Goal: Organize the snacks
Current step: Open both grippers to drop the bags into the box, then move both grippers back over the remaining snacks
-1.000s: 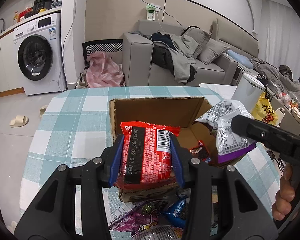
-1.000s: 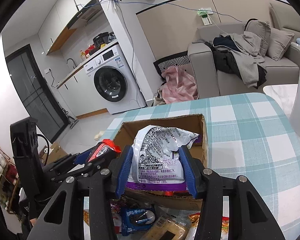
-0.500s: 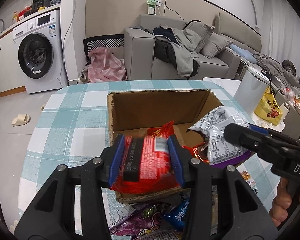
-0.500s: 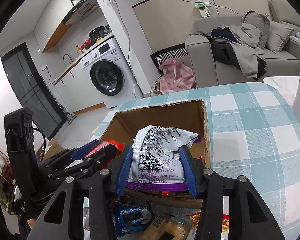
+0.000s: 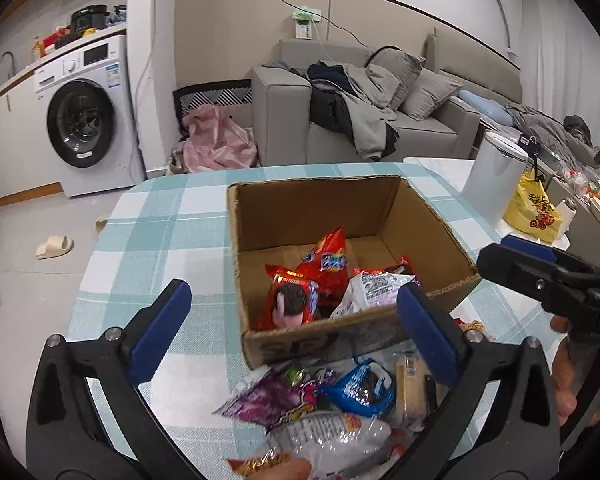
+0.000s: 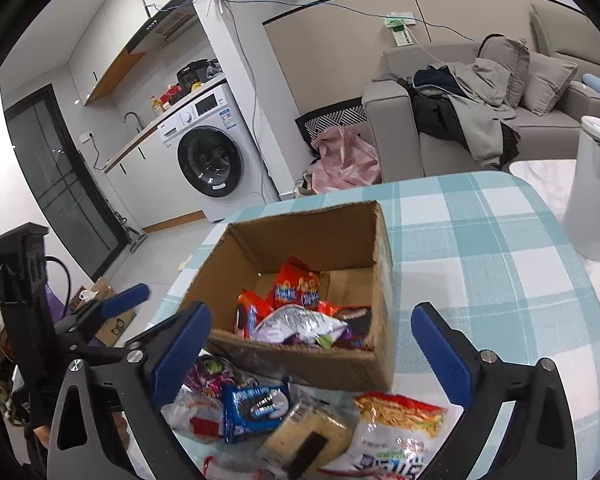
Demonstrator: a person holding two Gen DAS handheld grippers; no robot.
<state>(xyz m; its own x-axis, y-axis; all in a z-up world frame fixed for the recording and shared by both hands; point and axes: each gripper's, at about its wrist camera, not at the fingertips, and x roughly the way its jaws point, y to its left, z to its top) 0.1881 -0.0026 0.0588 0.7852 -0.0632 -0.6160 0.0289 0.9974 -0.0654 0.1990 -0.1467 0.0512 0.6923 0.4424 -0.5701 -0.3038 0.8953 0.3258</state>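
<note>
Cardboard box point(image 5: 312, 204) ahead of both opening, empty claws, left claw point(image 5: 290, 322) and right claw point(image 6: 314, 342), holds a red packet point(image 5: 328, 264) and a crumpled silver-purple packet point(image 6: 298, 325).

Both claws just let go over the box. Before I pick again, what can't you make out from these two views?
- Cardboard box floor, both views: covered by the dropped packets, so the count inside is unclear.
- Loose snack pile, both views: cut off by the bottom edge and each claw's frame.
- Blue cookie pack label: too small to read.
- Left claw jaws are opening: empty.
</note>
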